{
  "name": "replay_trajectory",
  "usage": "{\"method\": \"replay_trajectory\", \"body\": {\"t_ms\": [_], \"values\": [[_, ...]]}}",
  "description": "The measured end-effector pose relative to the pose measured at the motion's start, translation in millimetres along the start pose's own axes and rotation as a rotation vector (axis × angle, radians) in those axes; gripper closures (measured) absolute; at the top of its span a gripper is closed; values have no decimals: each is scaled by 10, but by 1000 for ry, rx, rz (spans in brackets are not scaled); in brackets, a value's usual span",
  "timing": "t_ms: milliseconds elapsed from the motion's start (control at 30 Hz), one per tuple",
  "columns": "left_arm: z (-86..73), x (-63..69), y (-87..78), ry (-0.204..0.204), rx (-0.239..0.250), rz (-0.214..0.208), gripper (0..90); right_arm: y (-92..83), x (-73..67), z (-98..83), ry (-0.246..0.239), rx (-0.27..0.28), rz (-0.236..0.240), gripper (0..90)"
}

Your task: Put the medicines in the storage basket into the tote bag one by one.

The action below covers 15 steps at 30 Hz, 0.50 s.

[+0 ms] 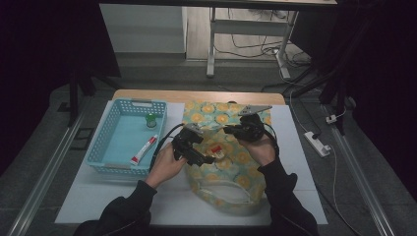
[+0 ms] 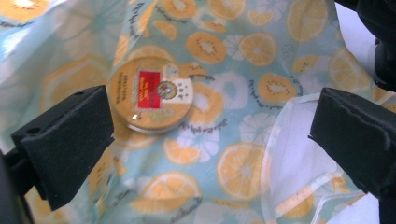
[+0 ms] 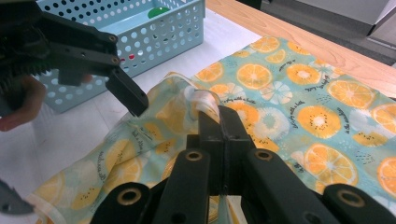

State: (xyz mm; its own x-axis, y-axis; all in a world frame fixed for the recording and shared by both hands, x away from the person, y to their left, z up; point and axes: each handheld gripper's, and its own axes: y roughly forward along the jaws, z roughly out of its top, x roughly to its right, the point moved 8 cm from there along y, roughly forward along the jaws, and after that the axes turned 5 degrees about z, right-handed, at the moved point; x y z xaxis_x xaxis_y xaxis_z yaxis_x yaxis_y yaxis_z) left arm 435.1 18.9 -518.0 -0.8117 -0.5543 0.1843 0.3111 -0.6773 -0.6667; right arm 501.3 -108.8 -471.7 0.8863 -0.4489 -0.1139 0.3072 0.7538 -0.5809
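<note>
While its 2 black jaws stand wide apart with nothing between the pads, the left gripper (image 2: 205, 135) looks down into the mouth of a pale blue fabric bag printed with orange citrus slices (image 2: 243, 172). Just past the jaws, a small round flat tin with a red label on its golden lid (image 2: 152, 95) lies on the bag's printed lining, close to the left-hand pad in the left gripper view but not touching it.

By contrast, the right gripper (image 3: 219, 121) has its 2 jaws pressed together on a translucent white edge strip of the bag's opening (image 3: 205, 100), and the pinched cloth is lifted off the table, so the mouth gapes. In the right gripper view the left gripper (image 3: 126, 91) shows further off at the upper left, its near jaw tip just above the raised rim of the bag.

From the high view, both grippers sit over the middle of the bag (image 1: 236, 169), the left gripper (image 1: 194, 145) beside the tin (image 1: 216, 149) and the right gripper (image 1: 246, 129) just beyond it. The bag lies on a white mat (image 1: 98, 196) spread over a wooden table (image 1: 196, 96). Left of the bag stands a light blue perforated plastic basket (image 1: 110, 123), holding a white tube with a red end (image 1: 143, 150) and a small green-capped bottle (image 1: 151, 120).
</note>
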Motion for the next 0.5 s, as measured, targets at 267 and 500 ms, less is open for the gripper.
{"method": "replay_trajectory", "body": {"t_ms": [267,500], "values": [[-99,-93,-211,-30,21,28,0,6,-6,-1,-2,-2,1,900],[-193,-196,-353,-56,25,63,0,3,-11,-1,-3,-2,1,900]]}}
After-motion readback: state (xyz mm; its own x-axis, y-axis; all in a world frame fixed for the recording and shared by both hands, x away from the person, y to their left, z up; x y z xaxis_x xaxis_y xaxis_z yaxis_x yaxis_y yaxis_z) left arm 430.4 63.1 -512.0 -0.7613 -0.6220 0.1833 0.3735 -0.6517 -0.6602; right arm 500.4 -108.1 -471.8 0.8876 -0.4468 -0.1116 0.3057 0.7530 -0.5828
